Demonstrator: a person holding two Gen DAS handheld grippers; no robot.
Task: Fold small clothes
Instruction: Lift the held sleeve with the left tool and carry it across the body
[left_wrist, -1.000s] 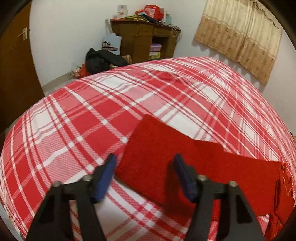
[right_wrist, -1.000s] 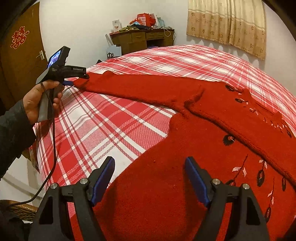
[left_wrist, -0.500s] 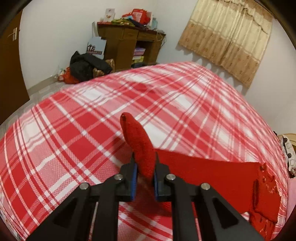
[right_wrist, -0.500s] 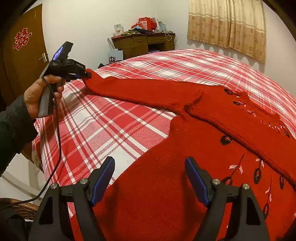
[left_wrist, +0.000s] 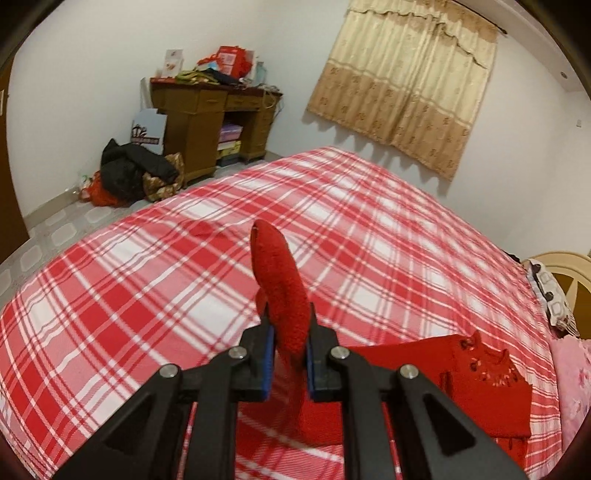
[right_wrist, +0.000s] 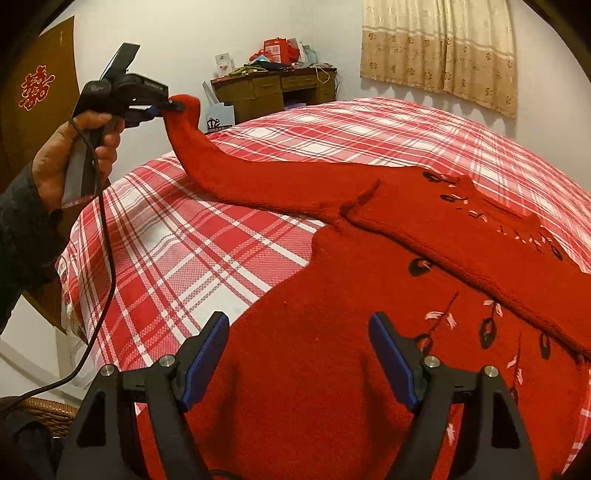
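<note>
Left gripper (left_wrist: 289, 360) jaws, just closed, now gripping sweater (right_wrist: 332, 350) cuff (left_wrist: 280, 284), lifting it off bed (left_wrist: 147, 280); right gripper (right_wrist: 299, 354) jaws gaping above hem; sleeve fold beginning.

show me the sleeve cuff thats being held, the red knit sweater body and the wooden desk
red sleeve cuff (left_wrist: 284, 291), left wrist view, cuff above the pads
red knit sweater (right_wrist: 332, 332), right wrist view, front panel
brown wooden desk (left_wrist: 199, 110), left wrist view, left pedestal

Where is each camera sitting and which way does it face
Left wrist: on the left claw, looking across the plaid bed toward a desk; claw shut on the red sweater's sleeve.
Right wrist: on the open right claw, above the sweater body; a hand lifts the sleeve at left.
Shared: sweater, bed, desk, curtain.
</note>
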